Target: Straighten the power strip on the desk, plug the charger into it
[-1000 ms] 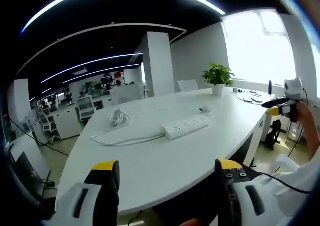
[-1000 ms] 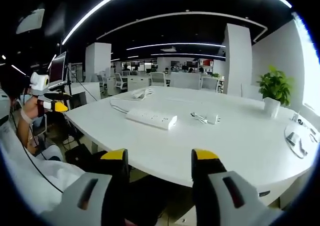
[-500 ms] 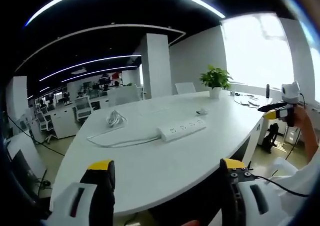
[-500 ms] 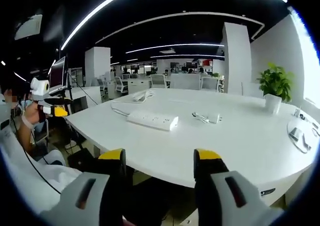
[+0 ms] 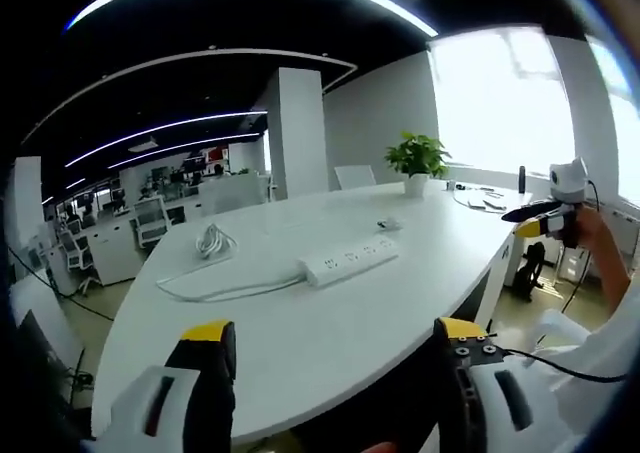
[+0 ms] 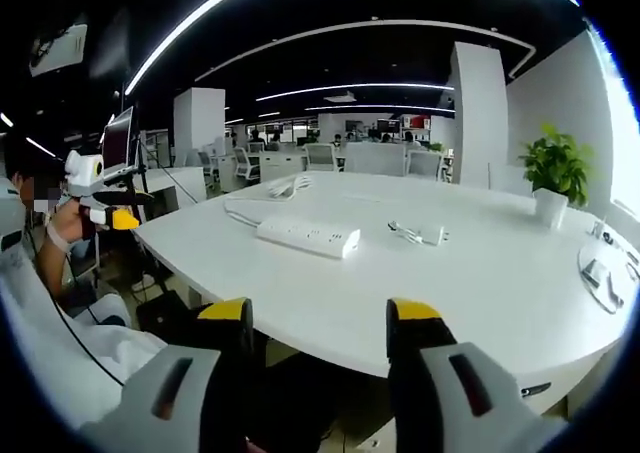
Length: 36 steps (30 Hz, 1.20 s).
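Note:
A white power strip (image 5: 346, 260) (image 6: 308, 237) lies askew near the middle of the big white desk (image 5: 300, 323) (image 6: 480, 293), its white cord (image 5: 205, 243) (image 6: 265, 193) trailing to a coil at the far side. A small white charger with its cable (image 5: 388, 224) (image 6: 418, 234) rests just beyond the strip. My left gripper (image 5: 330, 338) stands open off the desk's near edge. My right gripper (image 6: 315, 318) is open too, short of the desk. Each gripper appears in the other's view, held in a hand: the right gripper (image 5: 545, 218) and the left gripper (image 6: 100, 211).
A potted plant (image 5: 415, 163) (image 6: 552, 178) stands at one end of the desk. Small items on a round pad (image 6: 603, 283) lie near it. Office chairs, desks and a pillar (image 5: 292, 133) fill the room behind. A monitor (image 6: 115, 138) stands at the side.
Both views have shifted slightly with the hands. The power strip, cord and charger lie where they were.

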{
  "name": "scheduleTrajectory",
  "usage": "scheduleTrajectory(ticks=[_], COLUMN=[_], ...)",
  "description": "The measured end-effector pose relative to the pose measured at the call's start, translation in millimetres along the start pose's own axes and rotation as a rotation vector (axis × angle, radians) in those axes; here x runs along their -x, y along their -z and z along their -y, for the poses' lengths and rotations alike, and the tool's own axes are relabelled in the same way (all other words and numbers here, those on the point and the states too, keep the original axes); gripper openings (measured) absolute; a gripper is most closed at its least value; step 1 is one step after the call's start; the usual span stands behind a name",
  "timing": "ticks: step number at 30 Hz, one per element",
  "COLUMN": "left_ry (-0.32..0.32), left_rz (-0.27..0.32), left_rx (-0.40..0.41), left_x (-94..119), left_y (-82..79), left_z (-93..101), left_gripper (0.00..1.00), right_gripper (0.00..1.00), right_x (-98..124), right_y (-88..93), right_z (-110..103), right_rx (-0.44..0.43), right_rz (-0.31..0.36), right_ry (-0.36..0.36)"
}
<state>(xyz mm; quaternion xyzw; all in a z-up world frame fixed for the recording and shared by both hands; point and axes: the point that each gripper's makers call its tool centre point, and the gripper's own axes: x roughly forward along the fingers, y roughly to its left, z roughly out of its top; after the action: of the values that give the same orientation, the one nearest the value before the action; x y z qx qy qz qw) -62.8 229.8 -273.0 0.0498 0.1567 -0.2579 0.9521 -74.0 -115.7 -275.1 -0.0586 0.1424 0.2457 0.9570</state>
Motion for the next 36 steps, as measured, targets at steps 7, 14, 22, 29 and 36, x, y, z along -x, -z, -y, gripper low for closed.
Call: scheduleTrajectory(ticks=[7, 14, 22, 29, 36], left_ry=[0.019, 0.056, 0.061, 0.126, 0.222], left_rz=[0.000, -0.006, -0.026, -0.064, -0.080], left_rx=[-0.015, -0.041, -0.059, -0.123, -0.163], left_x=[-26.6, -53.9, -77.8, -109.1, -142.0], left_y=[-4.8, -10.1, -19.9, -27.1, -36.7], left_z=[-5.6, -2.3, -12.4, -14.6, -13.7], left_gripper=[0.83, 0.87, 0.87, 0.88, 0.92], right_gripper=[0.52, 0.51, 0.52, 0.52, 0.53], right_x=[-23.2, -67.7, -93.0, -108.8, -115.9], right_y=[3.3, -4.1, -26.4, -25.4, -30.1], right_z=[2.9, 6.8, 9.5, 13.4, 21.5], right_rx=[0.004, 0.062, 0.099, 0.123, 0.128], right_rz=[-0.032, -0.072, -0.053, -0.081, -0.092], right_ry=[-0.020, -0.043, -0.092, -0.126, -0.133])
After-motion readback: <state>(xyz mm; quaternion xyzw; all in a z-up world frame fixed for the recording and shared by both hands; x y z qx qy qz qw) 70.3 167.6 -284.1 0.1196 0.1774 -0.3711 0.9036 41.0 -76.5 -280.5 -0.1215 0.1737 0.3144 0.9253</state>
